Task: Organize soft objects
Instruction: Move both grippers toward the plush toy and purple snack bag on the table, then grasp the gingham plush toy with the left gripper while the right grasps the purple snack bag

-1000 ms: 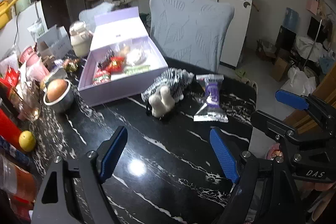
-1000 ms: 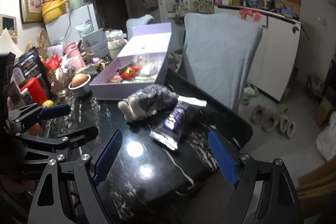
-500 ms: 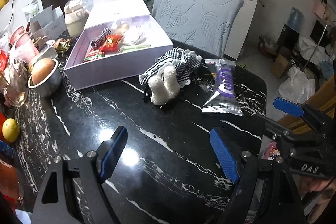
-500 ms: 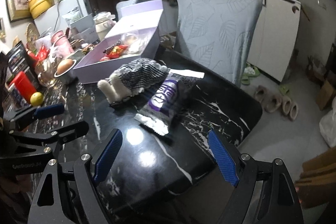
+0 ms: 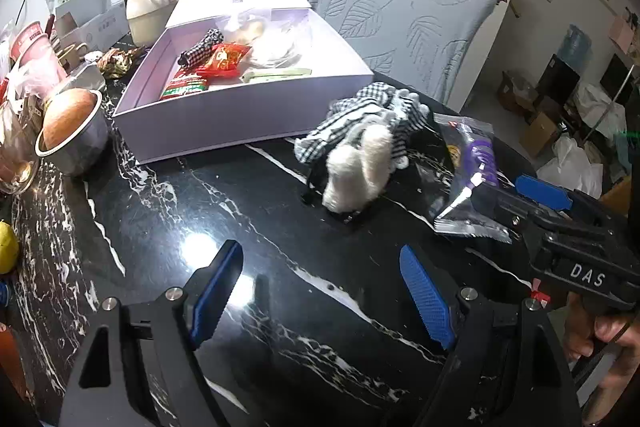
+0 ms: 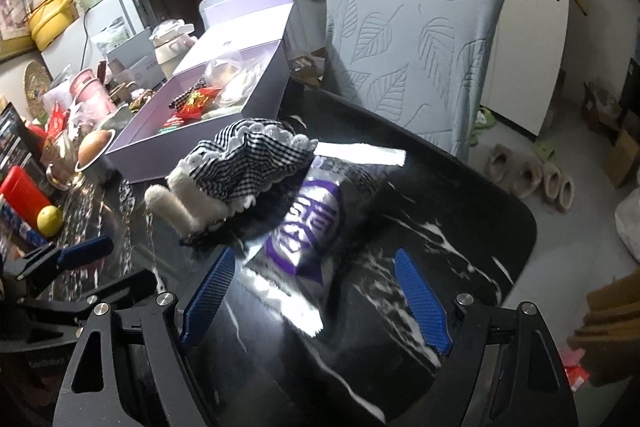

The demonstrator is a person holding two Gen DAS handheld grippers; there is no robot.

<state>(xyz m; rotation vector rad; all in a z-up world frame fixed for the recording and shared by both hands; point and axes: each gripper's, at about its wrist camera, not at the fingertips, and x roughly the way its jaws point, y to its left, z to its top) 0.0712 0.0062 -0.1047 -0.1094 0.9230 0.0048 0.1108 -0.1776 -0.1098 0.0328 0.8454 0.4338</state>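
Observation:
A soft toy with white legs and a black-and-white checked dress [image 5: 360,143] lies on the black marble table [image 5: 168,219], beside a purple snack packet [image 5: 472,167]. An open lilac box [image 5: 240,107] behind them holds several packets. My left gripper [image 5: 320,291] is open and empty, short of the toy. My right gripper [image 6: 312,291] is open, its fingers on either side of the near end of the snack packet [image 6: 304,223]. The toy [image 6: 236,175] lies just left of the packet. The right gripper also shows in the left wrist view [image 5: 520,195].
A metal bowl with a round bun [image 5: 68,131], cups and jars crowd the table's left side. A lemon [image 6: 50,221] and a red container [image 6: 20,187] sit at the left edge. A chair with a leaf-patterned cover [image 6: 412,39] stands behind the table.
Both grippers have moved forward and down toward the table. The right gripper has closed in on the snack packet, and the left on the toy. Both stay open.

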